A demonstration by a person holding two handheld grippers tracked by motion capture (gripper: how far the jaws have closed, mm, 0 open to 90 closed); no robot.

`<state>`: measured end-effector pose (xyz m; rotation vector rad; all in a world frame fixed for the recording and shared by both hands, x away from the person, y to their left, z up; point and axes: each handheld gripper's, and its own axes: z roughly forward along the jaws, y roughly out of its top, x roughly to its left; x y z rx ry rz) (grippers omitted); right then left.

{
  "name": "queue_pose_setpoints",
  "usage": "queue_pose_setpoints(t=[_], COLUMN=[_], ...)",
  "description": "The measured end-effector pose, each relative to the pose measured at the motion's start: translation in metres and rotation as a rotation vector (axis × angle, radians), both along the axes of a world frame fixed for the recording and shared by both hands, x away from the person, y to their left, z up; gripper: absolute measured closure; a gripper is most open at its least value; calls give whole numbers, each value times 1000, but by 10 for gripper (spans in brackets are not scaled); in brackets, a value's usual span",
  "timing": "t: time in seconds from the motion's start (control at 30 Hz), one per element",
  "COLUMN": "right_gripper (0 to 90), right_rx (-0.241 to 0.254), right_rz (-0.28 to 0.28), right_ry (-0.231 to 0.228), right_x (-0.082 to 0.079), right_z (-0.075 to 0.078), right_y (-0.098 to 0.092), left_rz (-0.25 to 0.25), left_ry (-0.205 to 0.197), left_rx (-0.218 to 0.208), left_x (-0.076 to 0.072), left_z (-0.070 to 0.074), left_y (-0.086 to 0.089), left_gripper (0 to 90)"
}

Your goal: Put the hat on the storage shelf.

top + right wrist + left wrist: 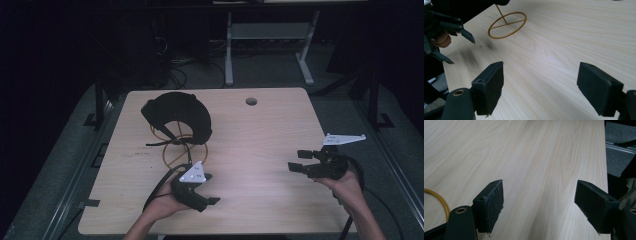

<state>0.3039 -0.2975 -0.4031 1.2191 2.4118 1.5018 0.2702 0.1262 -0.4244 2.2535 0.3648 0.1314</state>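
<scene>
Item: black padded headset (177, 114), propped on a yellow wire ring stand (184, 150) at desk left-rear so its band is kept off the pale wooden desk (260, 150) | Left hand-held gripper (202, 187): released, nothing held, near stand | Right hand-held gripper (300, 161): released, nothing held, well apart, over bare wood.

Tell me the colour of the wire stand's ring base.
Yellow; the ring base shows best in the right gripper view.
</scene>
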Motion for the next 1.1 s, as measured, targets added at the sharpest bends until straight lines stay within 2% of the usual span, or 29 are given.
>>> queue_pose_setpoints(t=[0.4, 0.8, 0.9, 1.1], right_gripper=[201, 192, 188, 182], right_rx=[1, 12, 6, 30], right_rz=[-19, -43, -47, -57], right_ry=[9, 23, 20, -1], right_x=[-20, -41, -48, -70], right_z=[-17, -35, -38, -47], right_y=[-15, -27, -28, -27], left_rz=[-2, 0, 5, 6], left_ry=[-4, 0, 3, 2], left_rx=[14, 9, 2, 1], left_x=[1, 2, 2, 3], left_z=[0, -1, 0, 0], left_y=[2, 2, 3, 2], left_gripper=[232, 232, 232, 232])
